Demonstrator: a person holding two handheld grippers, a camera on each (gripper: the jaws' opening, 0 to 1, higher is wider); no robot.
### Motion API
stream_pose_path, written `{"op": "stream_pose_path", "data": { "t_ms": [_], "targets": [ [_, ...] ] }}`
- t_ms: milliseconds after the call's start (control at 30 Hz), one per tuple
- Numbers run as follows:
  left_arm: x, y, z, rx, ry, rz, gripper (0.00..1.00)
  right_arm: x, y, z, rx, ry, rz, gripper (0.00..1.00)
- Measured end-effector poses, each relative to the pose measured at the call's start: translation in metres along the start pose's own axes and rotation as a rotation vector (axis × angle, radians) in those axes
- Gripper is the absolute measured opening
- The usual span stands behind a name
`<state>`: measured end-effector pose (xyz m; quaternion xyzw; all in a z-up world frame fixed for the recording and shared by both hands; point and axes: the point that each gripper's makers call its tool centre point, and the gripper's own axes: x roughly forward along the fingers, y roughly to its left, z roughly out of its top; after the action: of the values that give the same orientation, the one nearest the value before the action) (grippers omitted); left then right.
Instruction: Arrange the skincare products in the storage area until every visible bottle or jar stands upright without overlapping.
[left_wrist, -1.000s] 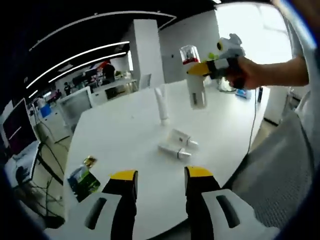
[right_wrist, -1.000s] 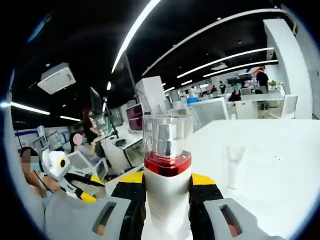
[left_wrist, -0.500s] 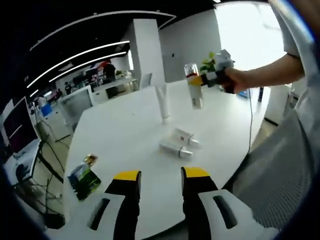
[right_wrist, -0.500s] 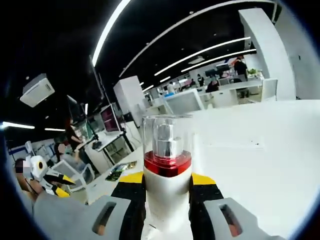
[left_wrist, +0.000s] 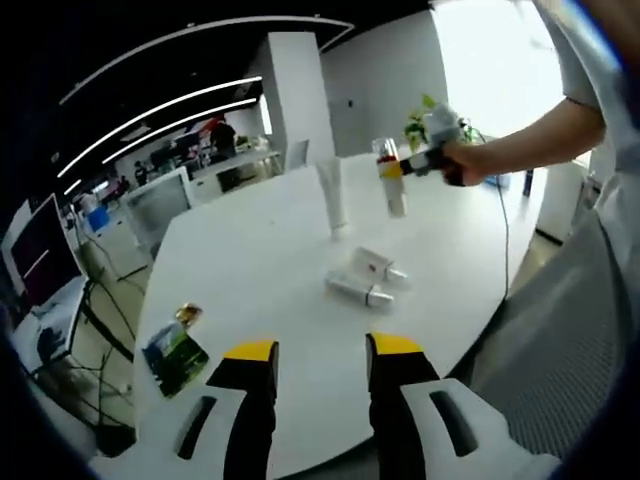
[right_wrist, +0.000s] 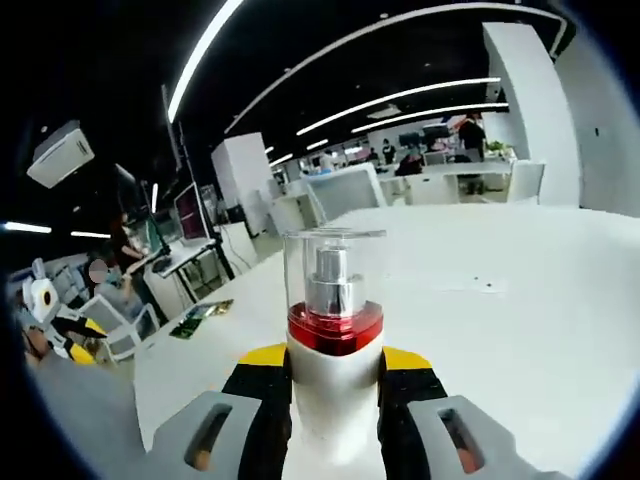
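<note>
Right gripper (right_wrist: 334, 375) jaws clamped on pump bottle (right_wrist: 334, 330) above white tabletop (left_wrist: 260, 260), left gripper (left_wrist: 320, 350) jaws apart, empty, two bottles (left_wrist: 365, 280) lying flat, tube (left_wrist: 334, 196) upright.

Right claw (left_wrist: 404, 167) with pump bottle (left_wrist: 391, 180) farther across table (left_wrist: 260, 270).

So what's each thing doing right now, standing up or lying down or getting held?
Pump bottle: upright, held off the table, clear cap on.
Right gripper: shut on the pump bottle.
Left gripper: open, holding nothing.
White tube: standing upright on the table.
Two small bottles: lying on their sides, close together.
Picture card: lying flat near the table edge.
</note>
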<state>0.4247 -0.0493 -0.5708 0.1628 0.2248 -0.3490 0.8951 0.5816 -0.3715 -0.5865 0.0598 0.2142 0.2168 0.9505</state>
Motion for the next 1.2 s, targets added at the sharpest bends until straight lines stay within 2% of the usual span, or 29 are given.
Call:
{"op": "stream_pose_path", "data": {
  "t_ms": [200, 367, 567, 867, 1200],
  "targets": [
    [0.001, 0.000, -0.002, -0.002, 0.012, 0.003, 0.32, 0.018, -0.008, 0.001, -0.024, -0.023, 0.022, 0.26],
    [0.002, 0.001, -0.004, -0.004, 0.025, 0.005, 0.31, 0.032, -0.025, 0.013, -0.004, -0.105, 0.018, 0.26],
    [0.002, 0.001, -0.005, -0.005, 0.029, 0.011, 0.32, 0.042, -0.036, 0.012, -0.055, -0.074, 0.017, 0.26],
    [0.004, -0.002, -0.010, -0.011, 0.056, -0.007, 0.32, 0.057, -0.040, 0.013, -0.148, -0.065, 0.023, 0.26],
    [0.005, -0.003, -0.013, -0.007, 0.068, -0.010, 0.32, 0.072, -0.050, 0.013, -0.171, -0.062, 0.014, 0.26]
  ]
}}
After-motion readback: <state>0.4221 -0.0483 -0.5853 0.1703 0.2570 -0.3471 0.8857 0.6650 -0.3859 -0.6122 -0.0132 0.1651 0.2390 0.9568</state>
